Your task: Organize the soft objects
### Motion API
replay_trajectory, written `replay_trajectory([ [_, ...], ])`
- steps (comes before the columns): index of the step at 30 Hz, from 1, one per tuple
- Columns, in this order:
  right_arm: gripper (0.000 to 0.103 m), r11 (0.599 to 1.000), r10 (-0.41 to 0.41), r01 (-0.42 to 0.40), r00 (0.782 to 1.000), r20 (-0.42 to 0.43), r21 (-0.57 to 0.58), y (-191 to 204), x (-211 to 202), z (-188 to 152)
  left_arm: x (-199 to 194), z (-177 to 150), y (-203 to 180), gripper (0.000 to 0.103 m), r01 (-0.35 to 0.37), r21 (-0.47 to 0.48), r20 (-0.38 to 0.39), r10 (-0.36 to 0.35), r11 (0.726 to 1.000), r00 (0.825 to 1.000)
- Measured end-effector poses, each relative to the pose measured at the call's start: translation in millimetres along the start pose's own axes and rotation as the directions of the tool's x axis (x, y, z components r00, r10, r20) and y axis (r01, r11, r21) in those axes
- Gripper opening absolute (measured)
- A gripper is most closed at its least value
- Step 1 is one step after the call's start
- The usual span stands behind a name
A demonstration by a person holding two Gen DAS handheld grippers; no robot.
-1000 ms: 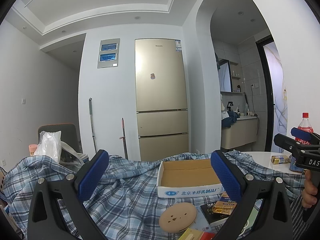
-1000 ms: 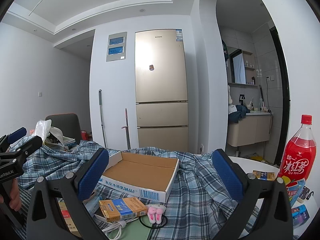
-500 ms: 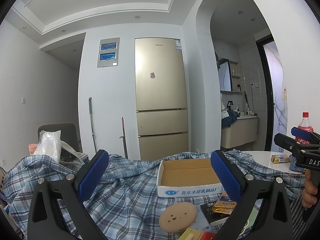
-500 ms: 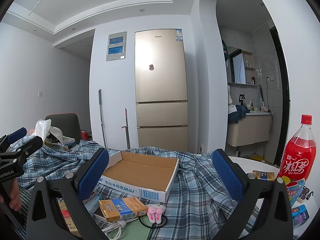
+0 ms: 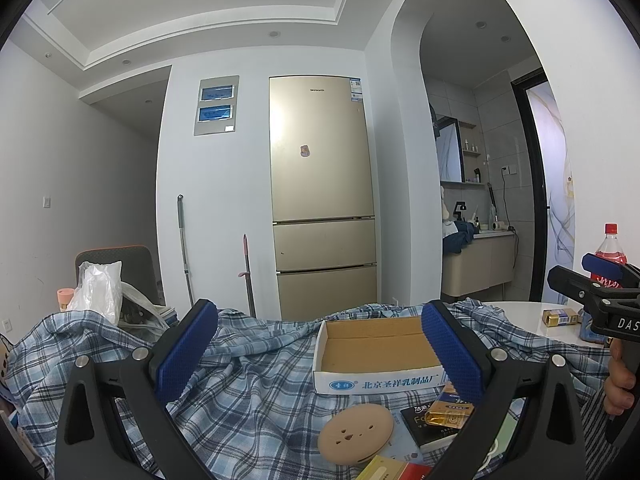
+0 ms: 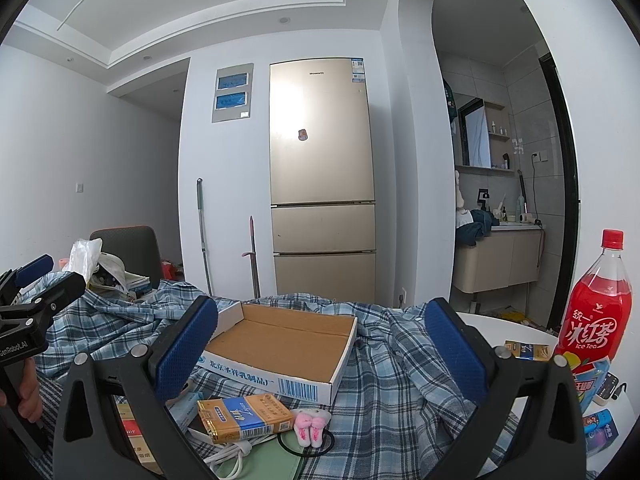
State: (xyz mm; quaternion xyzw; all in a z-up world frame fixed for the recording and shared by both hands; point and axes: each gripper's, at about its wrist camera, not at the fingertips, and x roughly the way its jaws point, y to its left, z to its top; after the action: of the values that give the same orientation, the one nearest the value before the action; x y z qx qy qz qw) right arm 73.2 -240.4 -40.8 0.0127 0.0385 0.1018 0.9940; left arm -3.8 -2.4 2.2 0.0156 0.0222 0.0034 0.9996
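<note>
A blue plaid shirt (image 5: pixel 256 384) (image 6: pixel 400 376) lies rumpled over the table. An empty shallow cardboard box (image 5: pixel 376 354) (image 6: pixel 280 354) rests on it. A small pink plush toy (image 6: pixel 310 426) lies in front of the box, beside a blue-and-gold cigarette pack (image 6: pixel 244 416). My left gripper (image 5: pixel 320 352) stands open above the shirt, nothing between its blue pads. My right gripper (image 6: pixel 322 346) is open too, hovering before the box. Each gripper shows at the edge of the other's view, held by a hand (image 5: pixel 618 388).
A round tan disc (image 5: pixel 356 432), a black booklet and gold packs (image 5: pixel 450 410) lie near the box. A red iced-tea bottle (image 6: pixel 596 312) and small packets stand at the right on the white table (image 6: pixel 516 330). A chair with plastic bags (image 5: pixel 100 292) is at the left; a fridge (image 5: pixel 322 192) behind.
</note>
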Motion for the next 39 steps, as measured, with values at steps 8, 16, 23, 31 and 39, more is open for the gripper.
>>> replay_trajectory([
  [8,0.103,1.000,0.000,0.000,1.000,-0.001,0.000,0,0,0,0,0,0,0.103,0.000,0.000,0.000,0.000,1.000,1.000],
  [16,0.103,1.000,0.000,0.000,1.000,-0.001,-0.001,0,0,1,1,-1,1,0.103,-0.001,0.001,-0.003,0.001,1.000,1.000],
  [23,0.103,1.000,0.000,0.000,1.000,-0.001,-0.001,0,0,1,1,-1,1,0.103,0.001,0.005,-0.004,-0.001,1.000,1.000],
  [31,0.103,1.000,-0.006,0.006,1.000,-0.001,0.006,-2,1,-1,17,-4,1,0.103,0.129,0.000,-0.095,-0.128,0.992,0.987],
  [39,0.103,0.983,0.185,-0.184,0.973,-0.141,0.023,-3,6,6,22,9,-9,0.103,0.268,0.072,-0.319,-0.232,0.961,0.919],
])
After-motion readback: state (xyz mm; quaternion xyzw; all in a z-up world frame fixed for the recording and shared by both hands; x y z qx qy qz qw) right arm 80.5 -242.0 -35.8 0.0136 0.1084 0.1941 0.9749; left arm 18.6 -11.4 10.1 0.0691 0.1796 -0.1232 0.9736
